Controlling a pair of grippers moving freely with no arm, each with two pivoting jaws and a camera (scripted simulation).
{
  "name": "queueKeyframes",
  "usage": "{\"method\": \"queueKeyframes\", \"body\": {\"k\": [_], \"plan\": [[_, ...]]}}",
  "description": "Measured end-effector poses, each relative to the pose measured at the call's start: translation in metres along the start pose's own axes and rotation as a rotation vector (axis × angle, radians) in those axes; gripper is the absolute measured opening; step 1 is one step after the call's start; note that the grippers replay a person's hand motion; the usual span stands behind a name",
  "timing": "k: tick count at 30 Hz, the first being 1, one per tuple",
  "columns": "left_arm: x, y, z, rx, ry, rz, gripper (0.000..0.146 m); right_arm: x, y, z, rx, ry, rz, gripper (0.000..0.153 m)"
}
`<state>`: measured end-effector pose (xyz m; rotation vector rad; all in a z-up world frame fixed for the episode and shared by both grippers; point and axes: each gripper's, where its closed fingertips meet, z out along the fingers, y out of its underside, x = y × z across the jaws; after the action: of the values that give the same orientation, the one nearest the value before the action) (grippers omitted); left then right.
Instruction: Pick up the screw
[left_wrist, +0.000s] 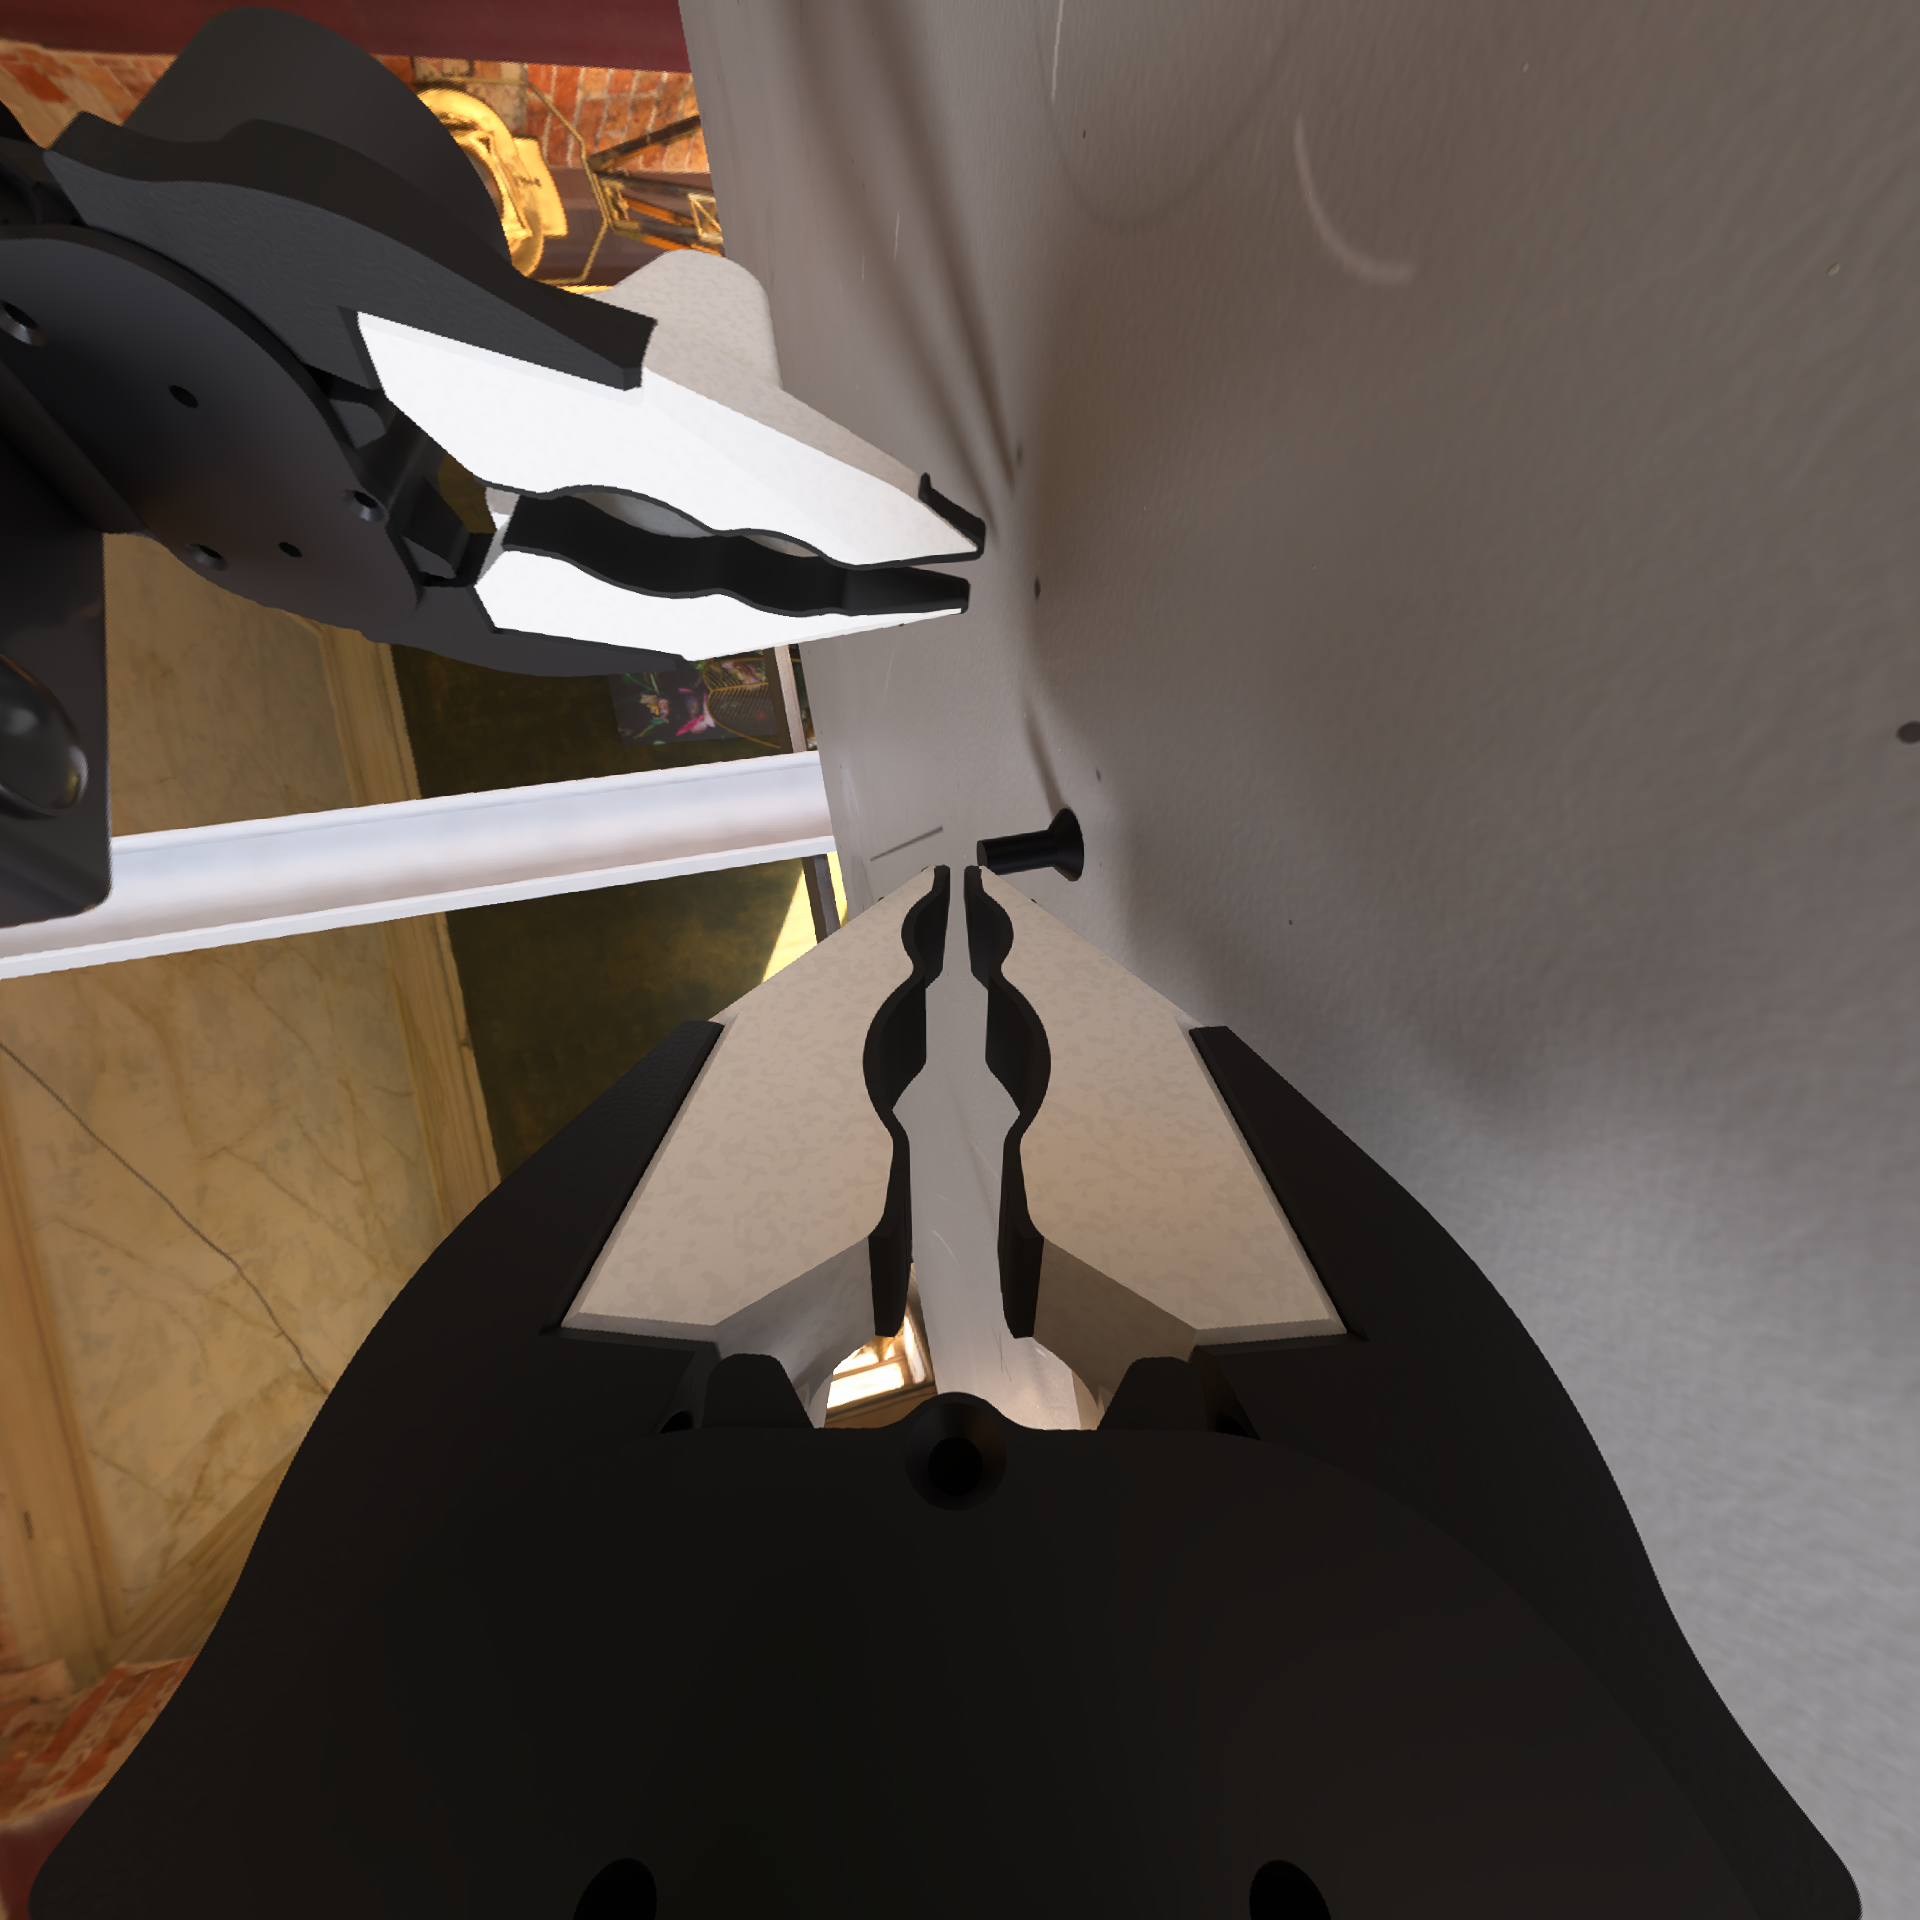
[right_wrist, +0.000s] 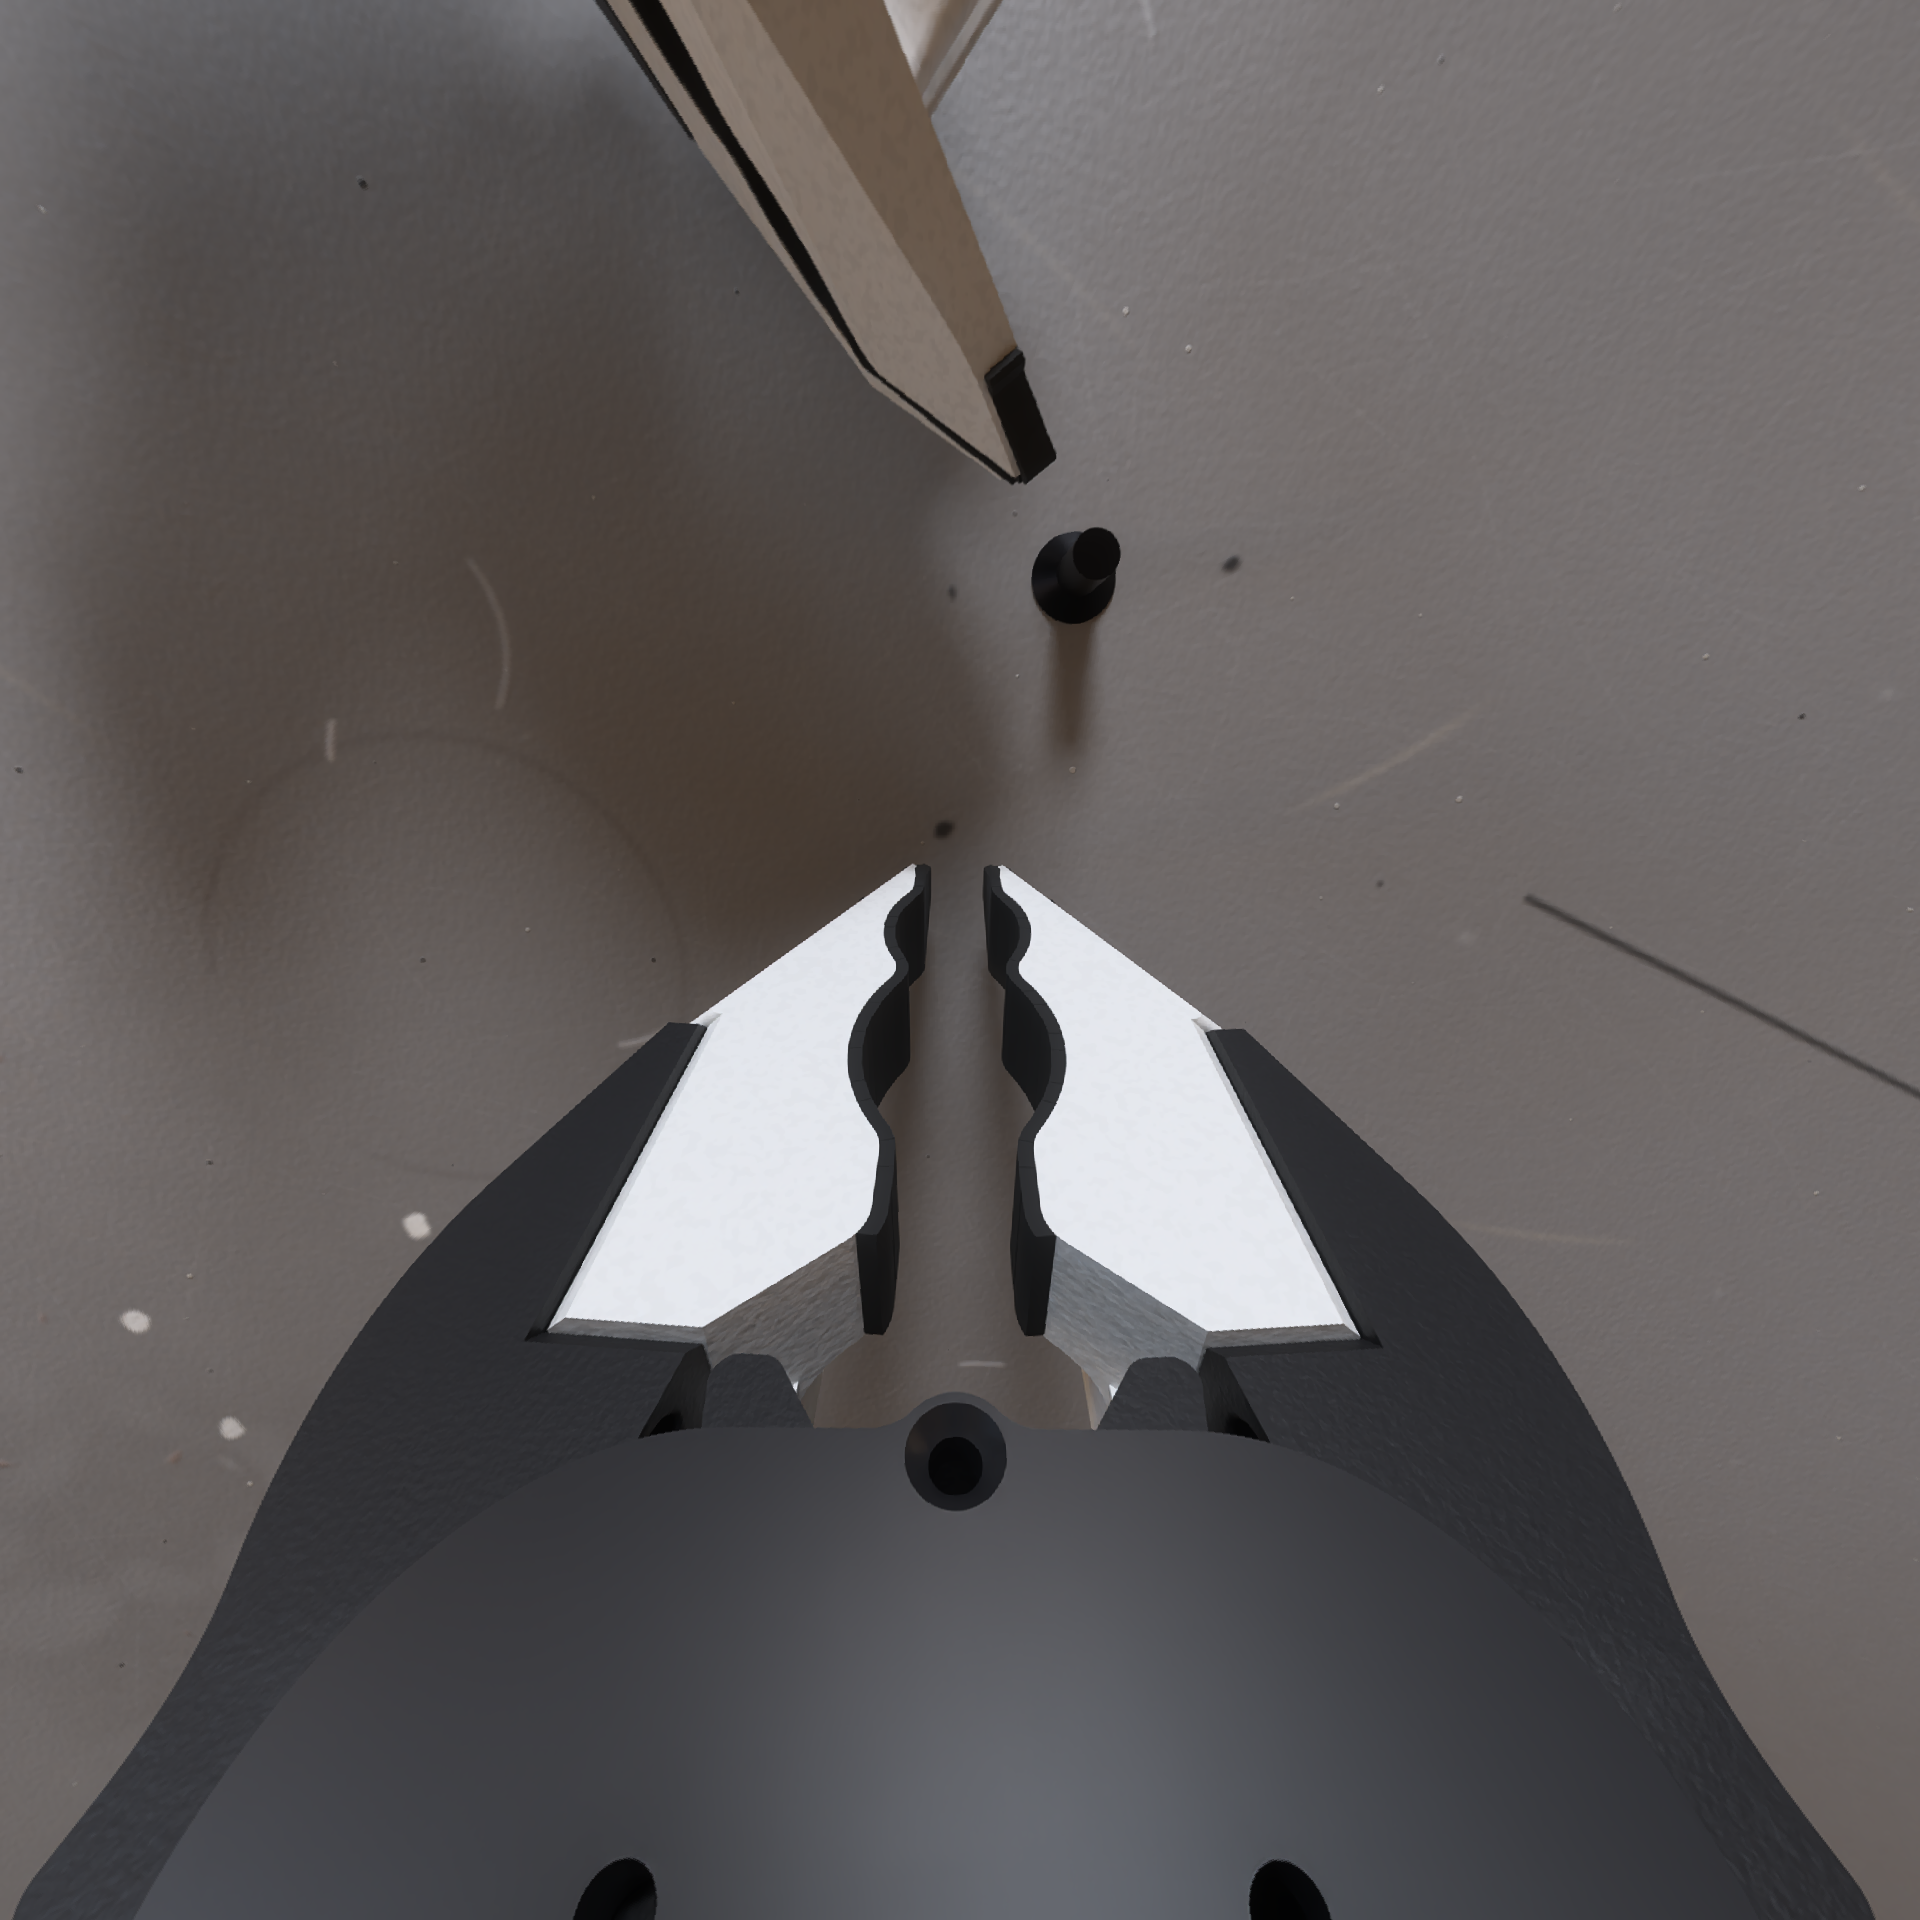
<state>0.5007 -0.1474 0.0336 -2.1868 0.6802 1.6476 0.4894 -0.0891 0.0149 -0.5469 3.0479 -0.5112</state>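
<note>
Black screw (right_wrist: 1075, 585) loose on grey table (right_wrist: 1558, 520); left gripper (left_wrist: 957, 871) nearly closed, empty; right gripper (right_wrist: 957, 871) slightly apart, empty.

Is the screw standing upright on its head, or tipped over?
Upright on its head. The screw rests with its wide flat head against the grey tabletop and its short shank pointing away from the surface; neither gripper touches it.

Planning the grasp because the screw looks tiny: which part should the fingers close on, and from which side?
Probably the screw's short shank, just beside the flared head, approached from above the grey table. It lies on its side, so the jaws should straddle the shank crosswise.
</note>
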Motion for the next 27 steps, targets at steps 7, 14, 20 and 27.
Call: {"method": "queueKeyframes", "body": {"k": [7, 14, 20, 27], "plan": [[0.0008, -0.0001, -0.0003, 0.005, 0.005, -0.004, 0.002, -0.0033, 0.0004, 0.0050, -0.025, -0.003, -0.009, 0.009], [0.0021, -0.0003, 0.0004, 0.006, 0.012, -0.008, 0.002, -0.0037, -0.0019, 0.0058, -0.034, 0.005, -0.029, 0.005], [0.0025, 0.0000, 0.0007, 0.003, 0.013, -0.005, 0.003, -0.0029, -0.0020, 0.0057, -0.049, 0.013, -0.050, 0.004], [0.0021, 0.0002, 0.0005, 0.004, 0.011, -0.007, 0.002, 0.0038, -0.0026, 0.0007, -0.022, 0.089, -0.098, 0.003]]}}
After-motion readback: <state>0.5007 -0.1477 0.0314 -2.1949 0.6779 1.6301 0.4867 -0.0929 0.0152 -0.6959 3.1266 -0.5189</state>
